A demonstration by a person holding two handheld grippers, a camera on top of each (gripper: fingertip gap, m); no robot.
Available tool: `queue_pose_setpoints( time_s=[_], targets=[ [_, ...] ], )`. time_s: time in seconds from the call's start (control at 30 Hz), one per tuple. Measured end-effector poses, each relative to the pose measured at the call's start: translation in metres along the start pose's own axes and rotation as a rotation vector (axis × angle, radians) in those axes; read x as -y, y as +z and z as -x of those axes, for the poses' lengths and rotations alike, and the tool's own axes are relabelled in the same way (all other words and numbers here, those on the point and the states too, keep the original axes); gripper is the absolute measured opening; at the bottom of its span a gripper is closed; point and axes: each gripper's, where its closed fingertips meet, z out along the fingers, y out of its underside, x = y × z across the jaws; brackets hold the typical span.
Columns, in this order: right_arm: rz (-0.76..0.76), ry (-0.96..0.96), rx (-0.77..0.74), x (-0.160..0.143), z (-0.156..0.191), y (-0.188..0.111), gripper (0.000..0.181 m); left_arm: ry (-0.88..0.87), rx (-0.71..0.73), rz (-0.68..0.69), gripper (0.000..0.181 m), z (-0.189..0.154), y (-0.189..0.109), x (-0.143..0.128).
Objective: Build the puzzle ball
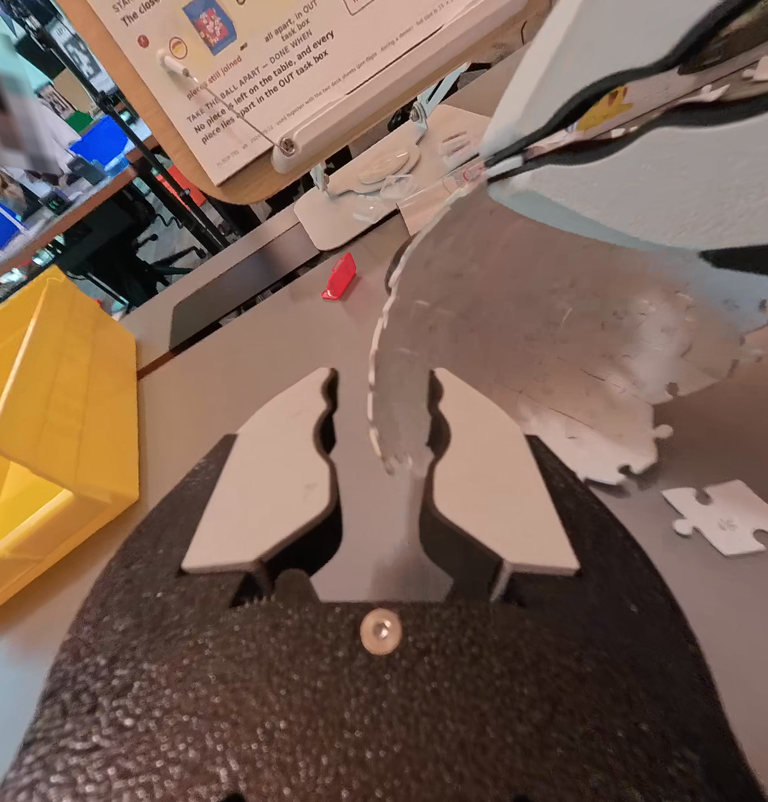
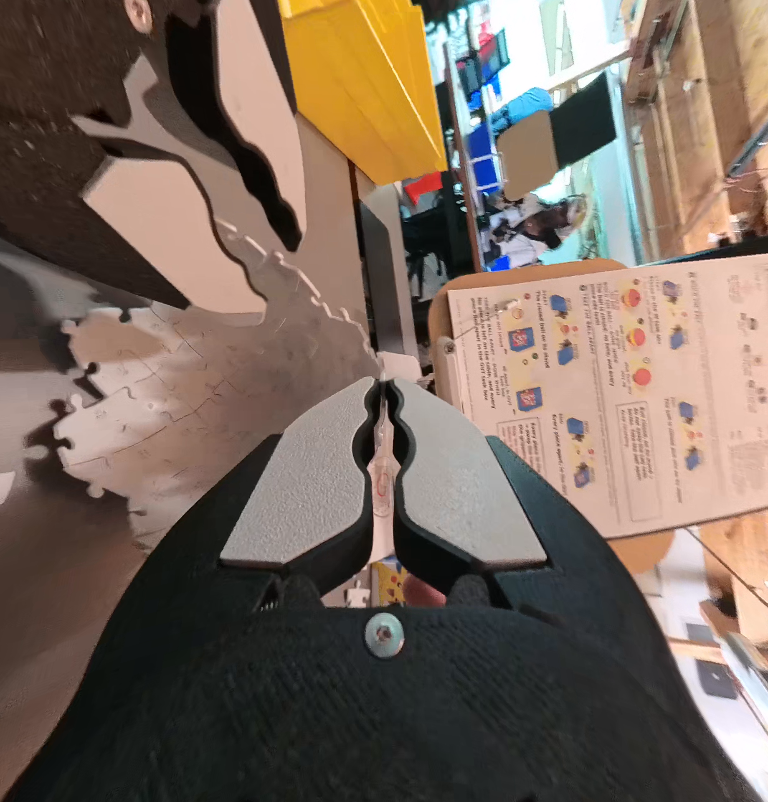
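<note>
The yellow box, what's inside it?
The yellow box shows only bare yellow walls and a bit of floor near its open side. No puzzle pieces show there. The near wall hides the rest inside.

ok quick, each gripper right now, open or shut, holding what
Left gripper: open, shell edge between its fingers, not clamped.
Right gripper: shut on the shell's rim.

This is a lab or workshop set up as a test station. An instruction sheet (image 1: 260,82) stands clipped on a wooden board; left of it sit a yellow bin (image 1: 48,434), blue crates (image 1: 100,141) and further workbenches (image 1: 56,208).
</note>
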Motion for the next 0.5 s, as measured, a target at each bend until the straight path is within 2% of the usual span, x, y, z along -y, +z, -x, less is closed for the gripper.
queue_pose_setpoints(
  time_s=[0.07, 0.17, 0.33, 0.5],
  targets=[
    [0.009, 0.004, -0.057, -0.001, 0.000, -0.004, 0.003, -0.060, -0.034, -0.006, 0.054, -0.005, -0.011, 0.000],
    [-0.006, 0.007, -0.117, -0.002, 0.000, -0.010, 0.003, -0.177, -0.088, -0.039, 0.055, -0.015, -0.039, 0.001],
    [-0.021, -0.022, -0.181, -0.004, 0.001, -0.017, 0.003, -0.327, -0.354, 0.156, 0.053, -0.076, -0.071, -0.029],
    [-0.032, -0.032, -0.226, -0.005, 0.001, -0.022, 0.003, -0.340, -0.417, 0.252, 0.051, -0.112, -0.068, -0.039]
  ],
)
